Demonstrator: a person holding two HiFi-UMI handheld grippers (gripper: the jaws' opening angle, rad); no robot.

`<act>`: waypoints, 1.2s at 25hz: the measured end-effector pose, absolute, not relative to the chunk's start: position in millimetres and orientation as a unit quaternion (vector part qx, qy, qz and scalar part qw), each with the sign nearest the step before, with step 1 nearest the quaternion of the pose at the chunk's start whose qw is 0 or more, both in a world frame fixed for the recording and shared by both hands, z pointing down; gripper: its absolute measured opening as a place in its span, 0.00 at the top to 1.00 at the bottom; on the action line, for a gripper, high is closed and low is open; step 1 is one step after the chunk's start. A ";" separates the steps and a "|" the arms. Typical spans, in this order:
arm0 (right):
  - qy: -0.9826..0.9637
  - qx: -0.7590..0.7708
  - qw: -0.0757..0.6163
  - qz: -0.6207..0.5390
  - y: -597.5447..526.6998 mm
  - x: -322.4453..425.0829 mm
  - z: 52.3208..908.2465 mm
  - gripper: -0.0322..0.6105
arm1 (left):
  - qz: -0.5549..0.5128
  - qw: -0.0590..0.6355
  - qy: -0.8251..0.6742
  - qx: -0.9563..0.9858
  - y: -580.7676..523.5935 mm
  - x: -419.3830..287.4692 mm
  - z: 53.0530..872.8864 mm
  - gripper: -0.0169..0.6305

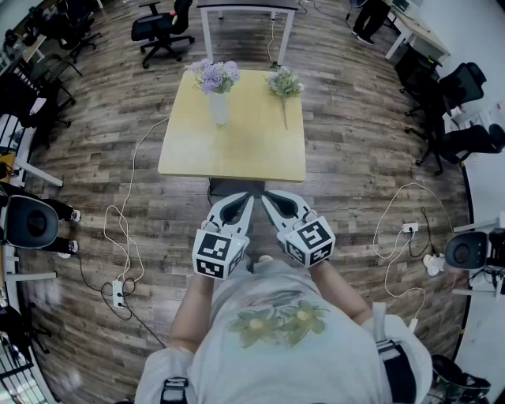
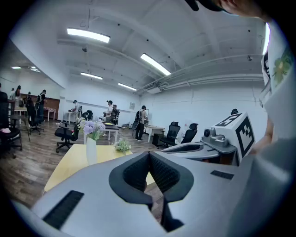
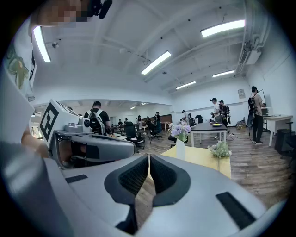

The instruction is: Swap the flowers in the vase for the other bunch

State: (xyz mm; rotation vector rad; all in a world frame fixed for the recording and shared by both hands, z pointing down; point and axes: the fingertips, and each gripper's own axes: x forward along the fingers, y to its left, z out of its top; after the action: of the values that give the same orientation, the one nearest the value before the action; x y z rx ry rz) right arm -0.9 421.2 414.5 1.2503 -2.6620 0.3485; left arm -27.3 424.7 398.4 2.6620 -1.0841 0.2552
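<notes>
A white vase [image 1: 218,107] with purple flowers [image 1: 214,76] stands upright at the far left of a small yellow table [image 1: 237,150]. A second bunch, pale green and white flowers [image 1: 284,83] on a long stem, lies flat at the table's far right. My left gripper [image 1: 251,197] and right gripper [image 1: 265,196] hang side by side in front of the table's near edge, well short of both bunches. Both are shut with nothing between their pads. The vase [image 2: 91,150] and loose bunch [image 2: 122,145] show in the left gripper view, and the vase [image 3: 180,149] and bunch [image 3: 220,149] in the right.
The table stands on a wooden floor. A white table [image 1: 246,20] and a black office chair [image 1: 162,30] stand beyond it. More black chairs [image 1: 458,110] line the right side. Cables and a power strip [image 1: 118,293] lie on the floor at left.
</notes>
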 end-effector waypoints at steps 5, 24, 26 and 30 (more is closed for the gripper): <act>-0.893 0.424 0.087 0.121 398.4 -26.6 423.0 0.88 | 0.092 0.138 -0.367 0.915 403.4 -52.3 410.9 0.95; -0.883 0.449 0.049 0.130 301.1 -43.8 419.2 0.88 | 0.108 0.159 -0.335 0.922 306.1 -83.8 432.2 0.95; -0.884 0.446 0.049 0.131 277.5 -47.0 419.7 0.88 | 0.113 0.162 -0.337 0.921 286.5 -87.0 434.7 0.95; -0.890 0.434 0.046 0.133 233.0 -47.4 419.7 0.87 | 0.116 0.169 -0.347 0.915 245.4 -87.9 440.1 0.95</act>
State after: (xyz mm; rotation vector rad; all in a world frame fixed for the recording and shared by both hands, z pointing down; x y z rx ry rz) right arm -47.4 233.0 419.7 1.3253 -2.7163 0.4048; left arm -87.9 245.4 440.1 2.6020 -0.9877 0.3293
